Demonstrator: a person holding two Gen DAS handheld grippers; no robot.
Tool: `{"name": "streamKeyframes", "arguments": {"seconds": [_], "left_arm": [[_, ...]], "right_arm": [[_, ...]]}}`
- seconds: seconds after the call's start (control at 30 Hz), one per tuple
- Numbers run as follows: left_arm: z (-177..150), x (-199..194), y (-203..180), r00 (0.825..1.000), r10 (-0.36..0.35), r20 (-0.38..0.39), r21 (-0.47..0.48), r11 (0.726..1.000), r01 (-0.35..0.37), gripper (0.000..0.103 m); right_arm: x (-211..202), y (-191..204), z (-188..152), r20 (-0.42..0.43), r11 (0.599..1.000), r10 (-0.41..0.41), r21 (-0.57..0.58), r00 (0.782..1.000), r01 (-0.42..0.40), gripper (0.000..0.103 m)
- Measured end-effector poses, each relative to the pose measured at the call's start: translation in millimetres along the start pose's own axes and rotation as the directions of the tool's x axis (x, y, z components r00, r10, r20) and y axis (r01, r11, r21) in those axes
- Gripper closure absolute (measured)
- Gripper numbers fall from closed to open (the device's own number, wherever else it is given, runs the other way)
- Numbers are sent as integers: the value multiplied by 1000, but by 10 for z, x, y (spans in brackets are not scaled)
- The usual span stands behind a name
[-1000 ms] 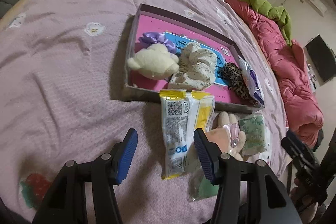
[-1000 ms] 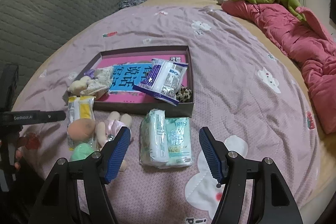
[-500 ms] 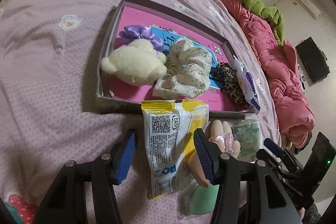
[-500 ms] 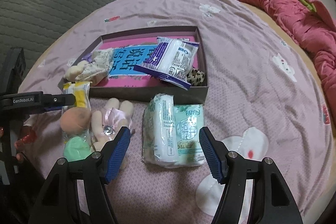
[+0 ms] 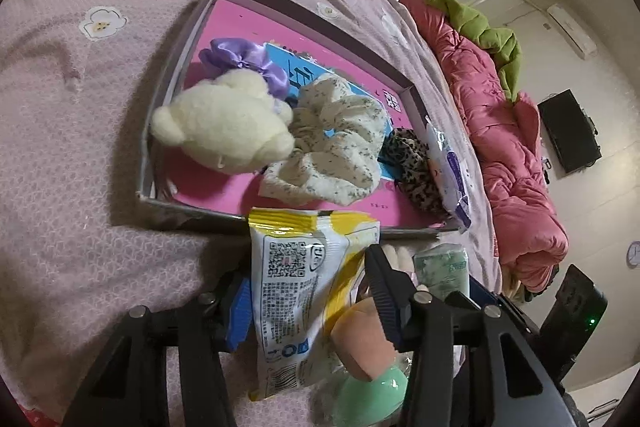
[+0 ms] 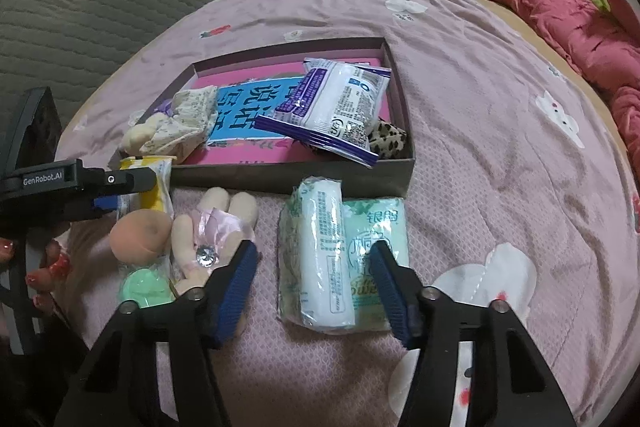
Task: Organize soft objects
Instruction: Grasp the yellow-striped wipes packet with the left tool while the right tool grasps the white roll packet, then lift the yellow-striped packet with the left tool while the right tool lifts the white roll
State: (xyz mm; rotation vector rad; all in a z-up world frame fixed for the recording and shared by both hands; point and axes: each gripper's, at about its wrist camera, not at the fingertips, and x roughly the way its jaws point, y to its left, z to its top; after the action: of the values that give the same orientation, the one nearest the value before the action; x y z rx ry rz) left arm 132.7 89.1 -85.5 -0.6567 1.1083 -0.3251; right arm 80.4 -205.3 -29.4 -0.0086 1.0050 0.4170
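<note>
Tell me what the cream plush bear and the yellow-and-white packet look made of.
Cream plush bear: fleecy pile fabric, matte; its surface looks fuzzy and nubbly. Yellow-and-white packet: probably thin plastic film, glossy; it is crinkled, shiny and printed.

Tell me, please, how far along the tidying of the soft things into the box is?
Partly done: the box holds a cream plush, scrunchies and a purple-edged packet. The left gripper is closing around the yellow packet, the right gripper around the tissue pack. The pink bunny is still outside.
</note>
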Motion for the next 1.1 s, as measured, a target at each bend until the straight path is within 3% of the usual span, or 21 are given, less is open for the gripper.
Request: {"name": "streamKeyframes", "arguments": {"seconds": [0.27, 0.57, 0.73, 1.1], "left_arm": [[26, 48, 18, 999, -37, -35, -16, 999, 37, 61], [-9, -25, 42, 997, -73, -36, -48, 996, 71, 76], [-46, -108, -25, 998, -66, -18, -19, 998, 65, 85], [-82, -408, -198, 998, -33, 62, 39, 999, 31, 88]], "right_arm": [[64, 92, -22, -22, 999, 30, -24, 999, -31, 77], [-2, 64, -18, -9, 999, 48, 3, 999, -48, 82], [-68, 68, -1, 8, 999, 45, -3, 999, -45, 82], [-242, 89, 41, 56, 999, 53, -3, 997, -53, 82]]}}
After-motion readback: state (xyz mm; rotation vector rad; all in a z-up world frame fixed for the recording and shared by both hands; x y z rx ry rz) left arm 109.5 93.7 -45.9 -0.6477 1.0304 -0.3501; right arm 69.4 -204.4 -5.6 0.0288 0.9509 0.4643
